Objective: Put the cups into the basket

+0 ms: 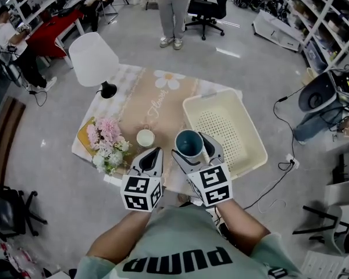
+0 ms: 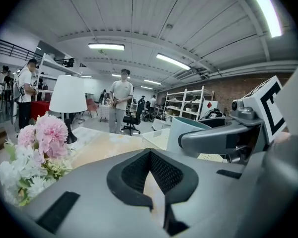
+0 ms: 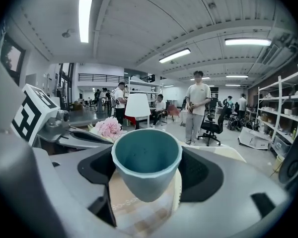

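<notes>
A teal cup [image 1: 189, 143] hangs tilted above the table's near edge, with my right gripper [image 1: 193, 150] shut on it. In the right gripper view the teal cup [image 3: 146, 157] fills the space between the jaws of my right gripper [image 3: 149, 175], its mouth facing the camera. The cream basket [image 1: 239, 124] lies just right of that cup and holds nothing. A small cream cup [image 1: 145, 137] stands upright on the beige cloth, just beyond my left gripper [image 1: 156, 152]. That left gripper [image 2: 150, 155] is shut on nothing. From it I see the teal cup [image 2: 188, 133] at the right.
A white lamp [image 1: 93, 57] stands at the table's far left corner. A bunch of pink and white flowers [image 1: 107, 144] lies at the near left. A person [image 1: 174, 7] stands beyond the table beside an office chair [image 1: 208, 7]. Cables [image 1: 279, 173] trail on the floor at the right.
</notes>
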